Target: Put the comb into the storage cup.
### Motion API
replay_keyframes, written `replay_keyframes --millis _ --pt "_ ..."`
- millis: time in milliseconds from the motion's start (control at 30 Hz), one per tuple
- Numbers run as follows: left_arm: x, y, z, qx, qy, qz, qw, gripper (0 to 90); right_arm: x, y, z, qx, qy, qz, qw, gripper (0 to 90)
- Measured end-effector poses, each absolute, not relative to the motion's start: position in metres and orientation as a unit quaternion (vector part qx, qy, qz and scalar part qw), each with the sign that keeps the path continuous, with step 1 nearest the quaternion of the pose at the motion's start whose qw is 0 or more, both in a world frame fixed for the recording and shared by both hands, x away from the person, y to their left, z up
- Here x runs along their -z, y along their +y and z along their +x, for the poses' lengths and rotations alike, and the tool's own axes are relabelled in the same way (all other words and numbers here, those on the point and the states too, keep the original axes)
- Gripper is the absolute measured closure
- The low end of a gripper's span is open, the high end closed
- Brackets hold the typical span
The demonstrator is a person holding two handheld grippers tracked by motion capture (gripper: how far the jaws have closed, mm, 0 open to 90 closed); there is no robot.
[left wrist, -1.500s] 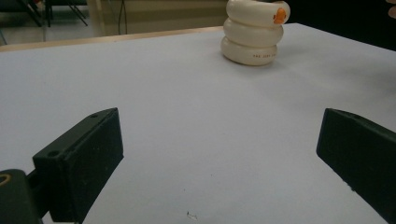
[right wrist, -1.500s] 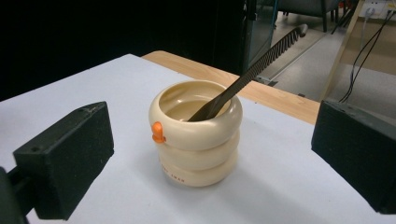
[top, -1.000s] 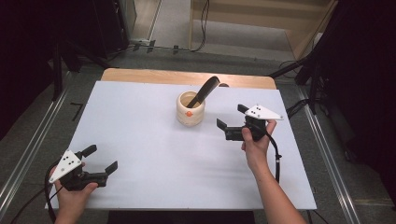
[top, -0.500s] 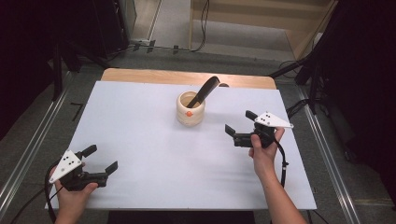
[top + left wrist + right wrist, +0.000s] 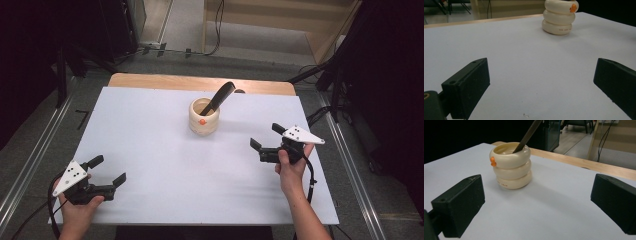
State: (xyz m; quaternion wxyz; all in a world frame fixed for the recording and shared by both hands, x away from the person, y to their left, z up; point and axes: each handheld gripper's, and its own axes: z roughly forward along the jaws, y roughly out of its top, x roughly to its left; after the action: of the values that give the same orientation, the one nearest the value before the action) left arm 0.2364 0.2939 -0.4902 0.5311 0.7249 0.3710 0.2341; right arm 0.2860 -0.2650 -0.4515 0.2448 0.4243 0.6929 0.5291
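A cream ringed cup (image 5: 204, 117) with a small orange knob stands upright at the middle back of the white table (image 5: 150, 130). A dark flat tool (image 5: 220, 97) leans out of the cup toward the back right. My right gripper (image 5: 268, 136) is open and empty, to the right of the cup and a little nearer, jaws pointing left. The right gripper view shows the cup (image 5: 511, 165) ahead with the tool (image 5: 527, 135) in it. My left gripper (image 5: 106, 170) is open and empty at the front left corner; its view shows the cup (image 5: 559, 16) far off.
A wooden strip (image 5: 200, 83) runs along the table's back edge. Metal rails (image 5: 30, 165) flank the table on both sides. Cables (image 5: 320, 116) lie on the floor to the right. The white surface between the grippers is bare.
My right gripper has drawn back from the cup, moving right and toward the front. The left gripper has stayed in place.
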Motion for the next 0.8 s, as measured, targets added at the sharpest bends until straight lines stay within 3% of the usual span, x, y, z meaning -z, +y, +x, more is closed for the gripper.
replay_keyframes --millis 800 --pt "0.49 0.294 0.236 -0.234 0.365 0.726 0.534 0.2 0.471 -0.294 0.261 -0.522 0.682 0.445 0.253 0.0"
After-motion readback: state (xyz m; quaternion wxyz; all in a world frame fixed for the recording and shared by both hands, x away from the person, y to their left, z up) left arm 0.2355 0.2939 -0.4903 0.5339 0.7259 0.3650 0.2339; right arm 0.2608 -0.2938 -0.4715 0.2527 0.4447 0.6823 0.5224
